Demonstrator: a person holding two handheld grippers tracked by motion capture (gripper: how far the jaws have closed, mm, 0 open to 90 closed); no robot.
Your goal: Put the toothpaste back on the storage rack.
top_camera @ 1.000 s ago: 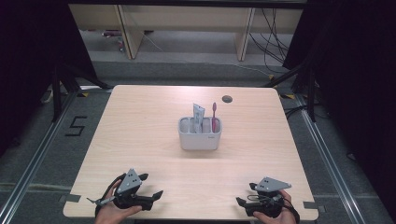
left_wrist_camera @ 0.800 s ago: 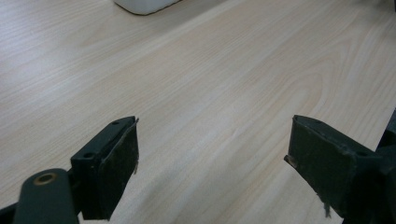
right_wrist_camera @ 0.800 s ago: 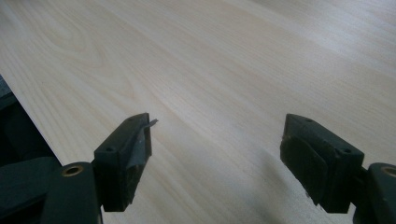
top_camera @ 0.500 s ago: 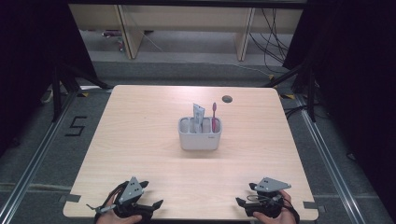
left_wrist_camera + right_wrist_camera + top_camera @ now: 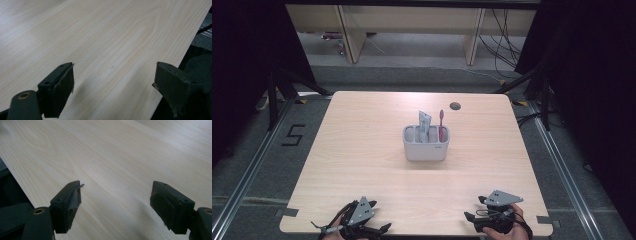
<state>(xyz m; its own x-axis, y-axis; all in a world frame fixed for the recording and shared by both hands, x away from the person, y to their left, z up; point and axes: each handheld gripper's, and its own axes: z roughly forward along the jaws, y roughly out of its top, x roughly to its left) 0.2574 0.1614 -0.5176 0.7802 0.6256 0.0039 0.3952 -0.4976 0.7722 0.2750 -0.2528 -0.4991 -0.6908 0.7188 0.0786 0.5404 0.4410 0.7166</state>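
Near edge first: left gripper (image 5: pixel 384 228) low at bottom-left of table (image 5: pixel 362 165), black frame, grey three-cornered plate on top, jaws spread wide with nothing between. In left gripper view, matte black blocky jaws, worn pad edges, over bare pale wood-grain laminate; table's edge runs close beside the right-hand jaw.

Right gripper (image 5: pixel 468 217) at bottom-right near edge, same build, hand (image 5: pixel 502 226) wrapped round it. Jaws also wide apart, empty. In right gripper view, frayed sliver of pad material sticking off the left-hand jaw tip; smooth light grain beneath.

Mid-table, well apart from both: grey caddy (image 5: pixel 426 145), rounded-rectangular, looks like moulded plastic, split into compartments. Standing in it: grey-white toothpaste tube (image 5: pixel 424 121) left of centre, flat crimped top up; red toothbrush (image 5: pixel 441 125) upright at right end. Exact compartments hard to tell at this range.

Farther: dark round cable hole (image 5: pixel 455 106) near far edge. Beyond: pale shelving legs, loose cables on grey floor, "5" marked on floor at left.

Versus earlier frames: left gripper pulled back toward near edge, sits lower. Right gripper, caddy and contents unchanged.
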